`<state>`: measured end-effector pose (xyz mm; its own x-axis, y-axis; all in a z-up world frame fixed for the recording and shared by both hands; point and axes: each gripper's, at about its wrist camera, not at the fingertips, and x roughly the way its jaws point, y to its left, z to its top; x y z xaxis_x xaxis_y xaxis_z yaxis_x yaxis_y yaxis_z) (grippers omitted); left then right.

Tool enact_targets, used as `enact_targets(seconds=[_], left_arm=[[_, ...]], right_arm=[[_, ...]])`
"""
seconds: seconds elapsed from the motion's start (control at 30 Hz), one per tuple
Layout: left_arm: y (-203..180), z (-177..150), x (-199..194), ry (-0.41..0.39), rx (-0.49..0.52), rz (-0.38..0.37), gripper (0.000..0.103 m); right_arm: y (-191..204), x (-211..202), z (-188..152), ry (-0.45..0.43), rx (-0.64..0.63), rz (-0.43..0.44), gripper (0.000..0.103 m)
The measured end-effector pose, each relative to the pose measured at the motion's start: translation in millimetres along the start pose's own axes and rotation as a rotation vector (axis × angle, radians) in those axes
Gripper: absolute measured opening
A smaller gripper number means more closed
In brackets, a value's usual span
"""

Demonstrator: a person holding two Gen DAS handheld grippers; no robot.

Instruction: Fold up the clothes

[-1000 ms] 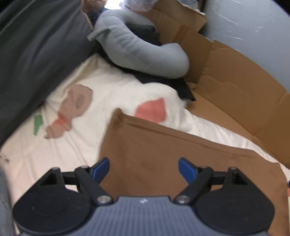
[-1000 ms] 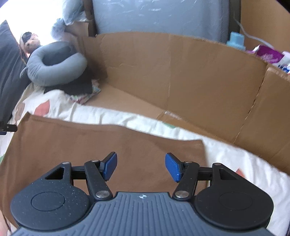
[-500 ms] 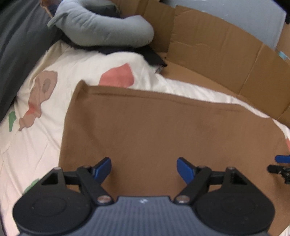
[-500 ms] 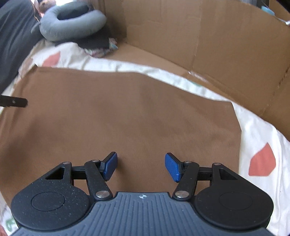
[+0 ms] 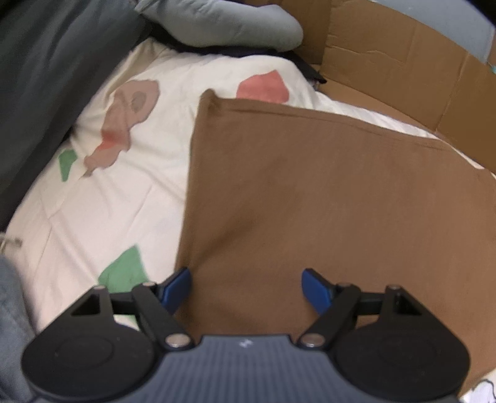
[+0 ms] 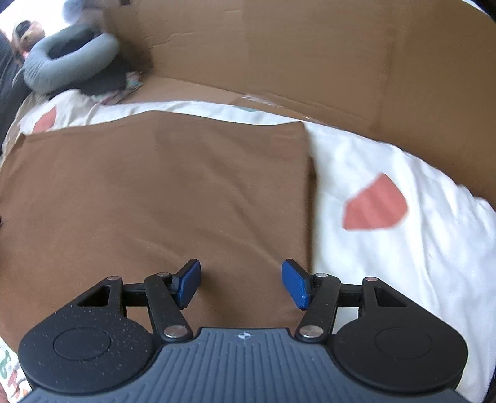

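Where left shows dark bedding point(image 5: 46, 77), right cardboard point(image 6: 279, 55).

Around the brown cloth point(image 5: 325, 192), the white printed quilt point(image 5: 124, 201) lies bare on its left and right sides, open for a tool to pass. Beyond the cloth's far edge a cardboard wall point(image 6: 279, 52) closes the way. At its far left corner a grey curved pillow point(image 5: 223, 21) and a dark cushion point(image 5: 46, 77) block passage.

- no readable words, brands or numbers anywhere in either view
- coloured marks on the bedsheet point(image 6: 9, 372) at bottom-left might be letters, too cropped to tell
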<state>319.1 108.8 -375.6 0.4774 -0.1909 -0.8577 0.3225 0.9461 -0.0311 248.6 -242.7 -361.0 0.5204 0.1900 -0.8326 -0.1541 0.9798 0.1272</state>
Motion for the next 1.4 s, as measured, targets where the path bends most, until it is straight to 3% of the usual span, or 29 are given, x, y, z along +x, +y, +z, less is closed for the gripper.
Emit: enact_targets(seconds=[0.2,0.3,0.47,0.6,0.77,1.07,1.17,1.4], left_arm=[[19,-14,-20,0.004,-0.05,0.064,0.069],[22,-19,-40,-0.042,-0.05,0.058,0.069],[12,-24,-66,-0.088,-0.033,0.012,0.067],[-9,-32,-71,-0.095,-0.024,0.017,0.068],[-42,-48,-66,-0.076,-0.016,-0.011,0.068],[-109,-76,-57,-0.025,0.14,-0.049,0.071],[-115,-89,-51,0.0,0.171,-0.012,0.07],[-101,-108,-45,0.054,0.136,0.03,0.074]], right_arm=[[-8,-21,-6,-0.04,0.083,-0.02,0.063],[-10,-32,-5,-0.054,0.131,-0.003,0.053],[5,-47,-7,-0.059,0.066,0.023,0.052],[17,-52,-14,-0.047,0.046,0.028,0.053],[41,-50,-32,-0.009,-0.008,0.006,0.052],[61,-55,-63,0.05,-0.051,-0.045,0.053],[62,-59,-68,0.054,-0.056,-0.064,0.053],[60,-60,-80,0.078,-0.075,-0.104,0.055]])
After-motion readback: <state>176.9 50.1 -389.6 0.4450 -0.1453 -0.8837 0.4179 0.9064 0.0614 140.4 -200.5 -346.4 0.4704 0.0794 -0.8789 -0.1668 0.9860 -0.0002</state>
